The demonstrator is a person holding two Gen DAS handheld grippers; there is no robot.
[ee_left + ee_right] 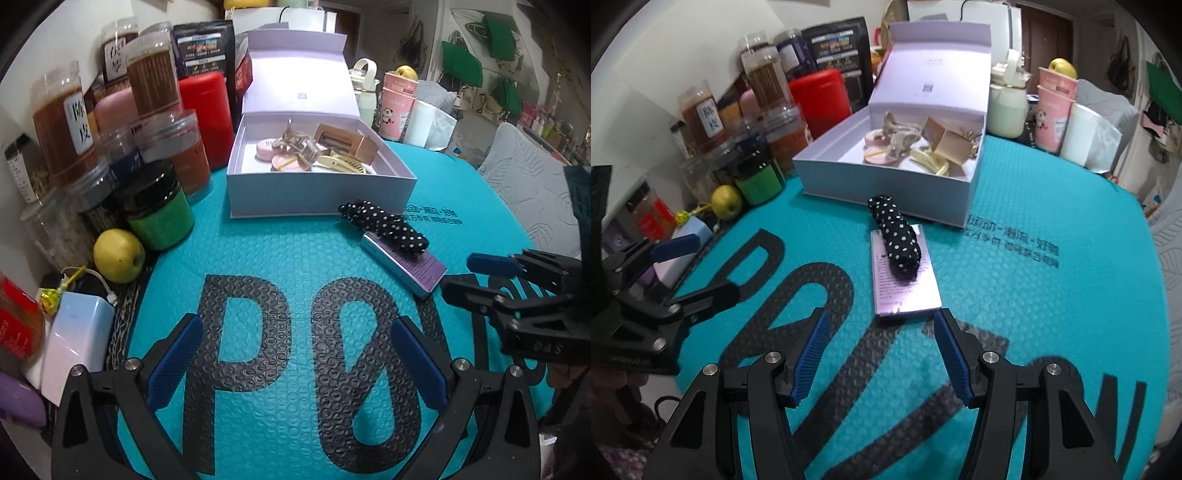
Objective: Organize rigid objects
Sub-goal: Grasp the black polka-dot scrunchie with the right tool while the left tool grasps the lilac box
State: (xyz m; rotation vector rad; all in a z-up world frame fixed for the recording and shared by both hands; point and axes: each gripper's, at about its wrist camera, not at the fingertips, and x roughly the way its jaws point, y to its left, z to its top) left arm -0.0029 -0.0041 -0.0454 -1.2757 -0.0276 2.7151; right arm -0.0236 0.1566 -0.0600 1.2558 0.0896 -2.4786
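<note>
Lilac flat box [905, 273], polka-dot hair clip [897, 236] lying on top, on teal desk mat [1052, 314]. Long axis runs away from right claw [879, 354], directly ahead, nearer than left claw [295, 354]. Both claws wide, empty.

Teal mat [1034, 314] lies bare up front; jars [162, 184] crowd the left, open box [886, 184] blocks behind.

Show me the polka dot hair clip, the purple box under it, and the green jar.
polka dot hair clip [899, 240], right wrist view, middle of its fabric
purple box [912, 295], right wrist view, bare near end
green jar [160, 218], left wrist view, green body
</note>
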